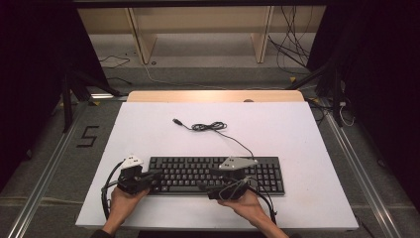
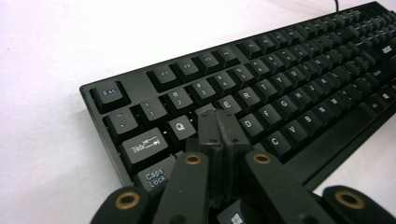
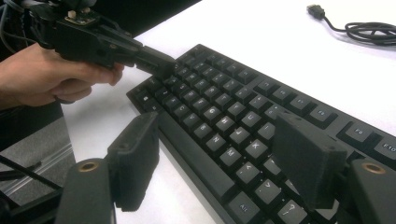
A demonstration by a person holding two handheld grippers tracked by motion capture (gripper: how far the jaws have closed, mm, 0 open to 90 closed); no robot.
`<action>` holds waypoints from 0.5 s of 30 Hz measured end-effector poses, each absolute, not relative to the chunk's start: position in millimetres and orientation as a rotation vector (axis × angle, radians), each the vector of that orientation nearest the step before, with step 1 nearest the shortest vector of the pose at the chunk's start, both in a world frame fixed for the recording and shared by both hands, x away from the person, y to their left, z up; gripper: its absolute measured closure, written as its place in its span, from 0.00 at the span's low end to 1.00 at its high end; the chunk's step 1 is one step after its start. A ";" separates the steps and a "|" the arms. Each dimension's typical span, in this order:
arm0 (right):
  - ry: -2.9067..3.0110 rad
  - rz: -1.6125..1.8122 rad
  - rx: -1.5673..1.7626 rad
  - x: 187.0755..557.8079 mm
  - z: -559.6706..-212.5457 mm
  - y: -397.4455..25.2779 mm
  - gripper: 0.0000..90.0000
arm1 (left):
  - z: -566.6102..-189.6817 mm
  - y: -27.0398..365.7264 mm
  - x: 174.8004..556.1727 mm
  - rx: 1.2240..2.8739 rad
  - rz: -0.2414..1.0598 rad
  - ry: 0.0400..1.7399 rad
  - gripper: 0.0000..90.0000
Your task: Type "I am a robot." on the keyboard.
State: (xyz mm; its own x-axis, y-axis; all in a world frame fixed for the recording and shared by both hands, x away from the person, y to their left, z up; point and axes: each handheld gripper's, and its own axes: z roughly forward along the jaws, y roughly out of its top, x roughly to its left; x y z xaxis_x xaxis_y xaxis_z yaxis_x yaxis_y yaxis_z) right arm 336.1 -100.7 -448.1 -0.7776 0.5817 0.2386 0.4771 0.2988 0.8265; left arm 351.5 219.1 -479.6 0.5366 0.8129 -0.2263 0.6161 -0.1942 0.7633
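A black keyboard lies across the near half of the white table, its cable running back to a coil and USB plug. My left gripper is shut with nothing held, its closed tips resting on the keys near W and A; it also reaches in from the left in the right gripper view. My right gripper hovers open over the keyboard's front edge, jaws wide apart above the lower letter rows and space bar.
The coiled cable lies on the table behind the keyboard. A wooden strip edges the table's far side. Metal rails, shelving legs and loose cables stand on the floor around the table.
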 end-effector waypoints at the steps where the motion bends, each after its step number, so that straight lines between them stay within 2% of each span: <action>1: 2.444 1.496 1.001 335.9 -448.0 -100.9 0.36 | -479.9 219.5 352.0 1.911 0.286 1.168 0.99; 15: 2.437 1.501 0.997 334.4 -447.4 -102.1 0.35 | -483.9 217.3 355.0 1.931 0.287 1.181 0.99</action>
State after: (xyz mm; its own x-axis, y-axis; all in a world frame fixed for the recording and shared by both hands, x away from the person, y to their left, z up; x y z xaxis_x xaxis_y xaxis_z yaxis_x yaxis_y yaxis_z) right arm 334.4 -102.1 -447.4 -0.7779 0.5825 0.2359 0.4728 0.2952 0.8303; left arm 355.0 217.3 -483.9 0.5313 0.8192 -0.2159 0.6283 -0.2100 0.7491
